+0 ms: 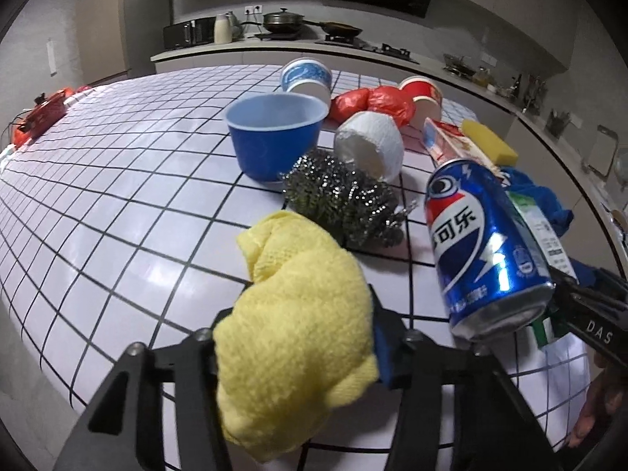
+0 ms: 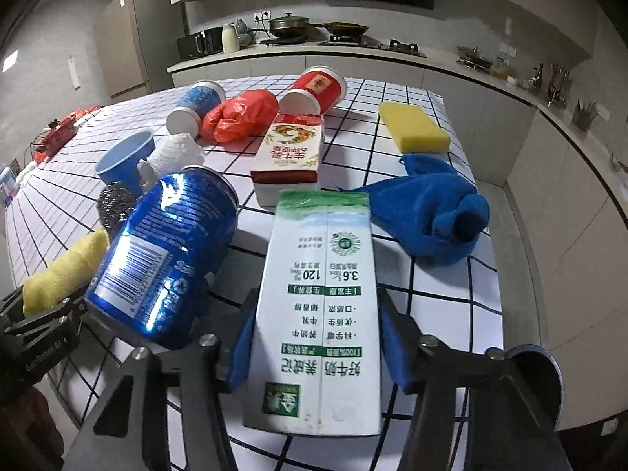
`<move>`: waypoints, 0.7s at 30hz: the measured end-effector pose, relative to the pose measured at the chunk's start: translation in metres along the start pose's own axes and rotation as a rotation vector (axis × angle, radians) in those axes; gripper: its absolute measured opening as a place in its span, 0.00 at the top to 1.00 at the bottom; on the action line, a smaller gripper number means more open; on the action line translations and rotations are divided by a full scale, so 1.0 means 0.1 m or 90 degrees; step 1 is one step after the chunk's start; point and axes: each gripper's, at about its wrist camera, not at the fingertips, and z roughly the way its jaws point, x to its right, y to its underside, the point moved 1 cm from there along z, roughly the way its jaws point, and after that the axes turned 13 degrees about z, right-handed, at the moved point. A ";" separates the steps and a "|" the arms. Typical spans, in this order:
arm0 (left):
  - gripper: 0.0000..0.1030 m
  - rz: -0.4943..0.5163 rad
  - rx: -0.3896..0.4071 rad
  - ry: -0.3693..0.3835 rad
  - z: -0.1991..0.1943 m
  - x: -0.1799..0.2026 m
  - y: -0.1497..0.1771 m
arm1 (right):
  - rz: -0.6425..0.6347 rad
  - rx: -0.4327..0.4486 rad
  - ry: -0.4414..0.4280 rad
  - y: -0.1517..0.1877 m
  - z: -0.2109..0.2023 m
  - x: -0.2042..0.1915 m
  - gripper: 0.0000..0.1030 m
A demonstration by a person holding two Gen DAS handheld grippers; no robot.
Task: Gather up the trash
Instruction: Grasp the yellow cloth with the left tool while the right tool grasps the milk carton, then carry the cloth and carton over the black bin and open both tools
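Yellow cloth [image 1: 298, 314] fills the left wrist view, bunched between the left gripper [image 1: 302, 337]; its jaws have come in narrow around the cloth and seem to pinch it, the right blue pad [image 1: 382, 347] against the fabric. Just ahead lie a steel scourer [image 1: 341, 196], a blue bowl [image 1: 274, 133] and a paper roll [image 1: 371, 145] on the checked table [image 1: 117, 216]. A blue can [image 1: 482, 251] lies tilted at the right, beside the other gripper. I would take a deep bite on the cloth, since a soft bundle can slip out by a loose corner.

From the right wrist, a green-and-white carton [image 2: 320, 306] lies flat between the right gripper [image 2: 318, 349]. Its pads [image 2: 394, 353] stand at the carton's long sides, half closed; whether they press yet I cannot tell. The can leans just left of the carton. A squeeze should be square on the walls and gentle, as an empty carton buckles, and the lift should keep clear of that can.
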 end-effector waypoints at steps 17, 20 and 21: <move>0.55 0.058 0.098 0.053 -0.77 0.47 -0.32 | 0.020 0.107 -0.003 -0.11 -1.02 0.33 0.46; 0.55 0.084 0.109 0.081 -0.83 0.77 -0.40 | 0.040 0.124 0.018 -0.08 -1.24 0.63 0.46; 0.55 0.093 0.112 0.092 -0.84 0.88 -0.42 | 0.046 0.127 0.023 -0.07 -1.28 0.71 0.46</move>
